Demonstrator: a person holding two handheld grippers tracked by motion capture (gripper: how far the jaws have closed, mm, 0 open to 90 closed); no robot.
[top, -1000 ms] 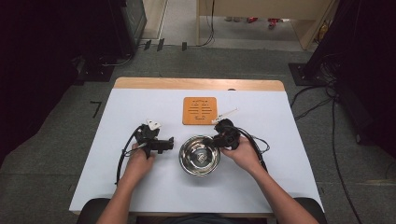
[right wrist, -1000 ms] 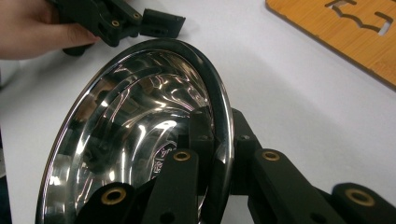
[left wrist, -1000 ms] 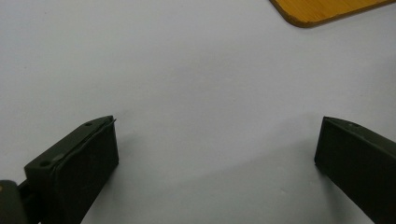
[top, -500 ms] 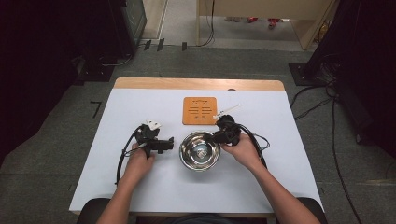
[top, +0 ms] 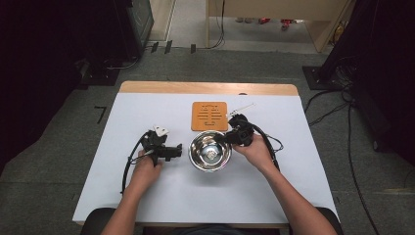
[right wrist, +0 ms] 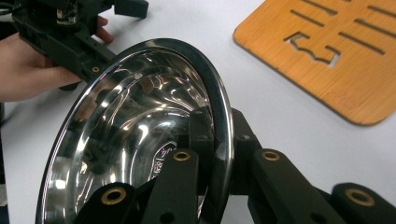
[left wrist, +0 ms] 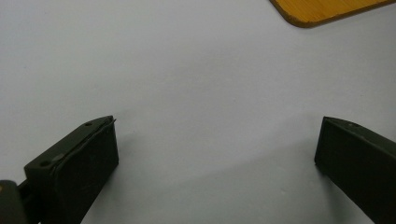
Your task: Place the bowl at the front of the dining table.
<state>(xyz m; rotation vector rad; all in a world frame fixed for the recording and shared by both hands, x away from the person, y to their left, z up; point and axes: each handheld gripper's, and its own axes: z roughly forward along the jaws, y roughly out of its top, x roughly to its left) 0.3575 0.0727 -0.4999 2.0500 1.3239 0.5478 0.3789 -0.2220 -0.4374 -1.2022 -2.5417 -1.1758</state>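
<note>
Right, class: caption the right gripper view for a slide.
Right gripper shut on the steel bowl's rim, wooden trivet beyond.

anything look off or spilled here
Nothing spilled or damaged. The steel bowl is empty and pinched at its rim by the right gripper. The wooden trivet lies flat and square on the table. The left gripper rests open beside the bowl.

Steel bowl (top: 210,151): one
Wooden trivet (top: 209,116): one
Grippers: two, the left gripper (top: 177,152) and the right gripper (top: 227,139)
Table (top: 303,147): one
</note>
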